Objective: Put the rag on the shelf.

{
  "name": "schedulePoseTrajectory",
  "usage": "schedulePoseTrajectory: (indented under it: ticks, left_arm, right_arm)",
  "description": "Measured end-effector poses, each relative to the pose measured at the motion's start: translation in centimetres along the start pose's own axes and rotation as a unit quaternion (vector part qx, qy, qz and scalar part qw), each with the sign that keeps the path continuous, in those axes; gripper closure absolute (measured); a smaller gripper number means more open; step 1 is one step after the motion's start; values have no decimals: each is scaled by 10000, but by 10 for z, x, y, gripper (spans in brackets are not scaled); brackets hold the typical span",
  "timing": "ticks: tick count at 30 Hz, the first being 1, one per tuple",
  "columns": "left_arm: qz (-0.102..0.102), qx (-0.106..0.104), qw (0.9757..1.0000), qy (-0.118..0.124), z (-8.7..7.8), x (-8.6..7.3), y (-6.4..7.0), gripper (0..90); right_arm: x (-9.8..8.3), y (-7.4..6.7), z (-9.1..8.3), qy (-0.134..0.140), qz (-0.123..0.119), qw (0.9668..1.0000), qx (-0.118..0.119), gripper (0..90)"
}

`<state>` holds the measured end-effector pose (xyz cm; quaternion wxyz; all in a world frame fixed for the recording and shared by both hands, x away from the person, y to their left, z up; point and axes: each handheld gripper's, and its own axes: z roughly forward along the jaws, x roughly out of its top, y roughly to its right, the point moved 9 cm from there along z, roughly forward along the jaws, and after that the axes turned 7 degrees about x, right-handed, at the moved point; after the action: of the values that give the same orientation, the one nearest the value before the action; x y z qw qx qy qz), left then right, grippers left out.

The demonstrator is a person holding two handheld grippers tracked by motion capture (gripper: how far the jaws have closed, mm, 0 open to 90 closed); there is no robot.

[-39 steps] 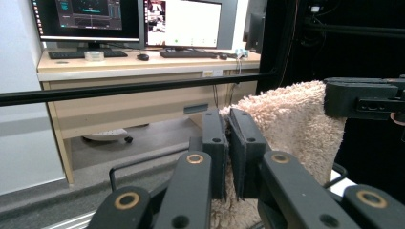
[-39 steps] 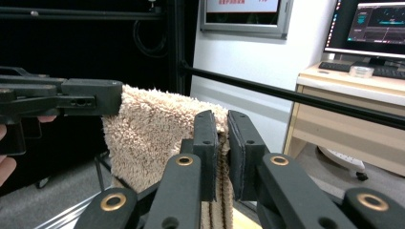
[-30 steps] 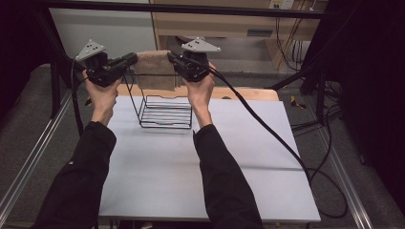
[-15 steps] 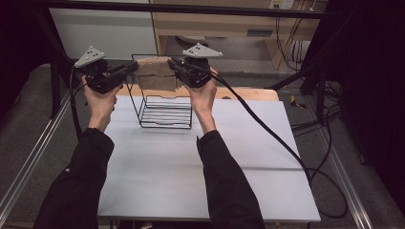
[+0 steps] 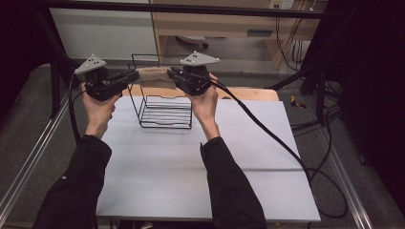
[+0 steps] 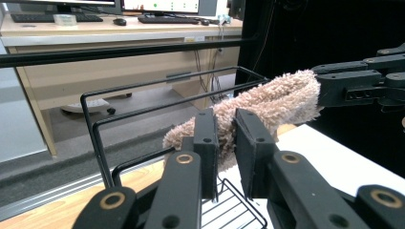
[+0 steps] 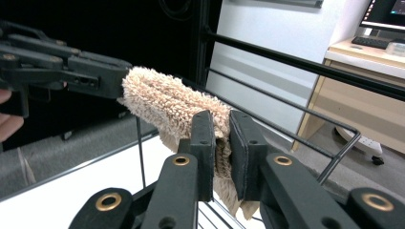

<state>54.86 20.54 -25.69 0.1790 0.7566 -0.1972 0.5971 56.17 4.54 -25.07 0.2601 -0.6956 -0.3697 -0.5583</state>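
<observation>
We see a white table top (image 5: 200,167) spanning the middle of the high view, its surface matte and faintly creased by one line running across the near half. Along its far edge we note a strip of light wooden board (image 5: 248,94). Standing directly on the white surface, near the far edge and left of centre, is a black wire rack (image 5: 165,112), upright, with a barred base and tall open sides. A black cable (image 5: 267,131) trails across the right part of the top and over its right edge.
</observation>
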Motion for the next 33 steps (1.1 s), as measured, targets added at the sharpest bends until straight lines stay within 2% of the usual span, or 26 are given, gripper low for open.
schedulePoseTrajectory:
  ticks: [4, 8, 11, 13, 16, 22, 33]
  left_arm:
    - [-35, -17, 10000, -68, -4, 0, 0, 752]
    - [-144, -8, 9999, -55, -10, 10, -2, 712]
    - [-178, 18, 9998, -80, -10, 17, -3, 719]
    - [-206, -4, 9996, -186, -8, 18, -2, 759]
    - [-208, -53, 9988, -440, -2, 13, 2, 825]
    - [-173, -118, 9973, -698, 3, -2, 7, 891]
    - [-82, -39, 9963, -858, 6, -13, 6, 896]
  right_arm:
    - [-3, -2, 0, -66, -39, 10000, 15, 806]
    - [-7, -3, 0, -100, -16, 9999, 56, 806]
    - [-9, -3, 1, -108, -7, 9999, 71, 804]
    - [-11, -4, 1, -133, -31, 9999, 88, 802]
    - [-12, -4, 1, -150, -40, 9998, 92, 799]
    - [-16, -6, 1, -239, -82, 9996, 132, 783]
    - [-21, -9, 1, -321, -38, 9992, 231, 734]
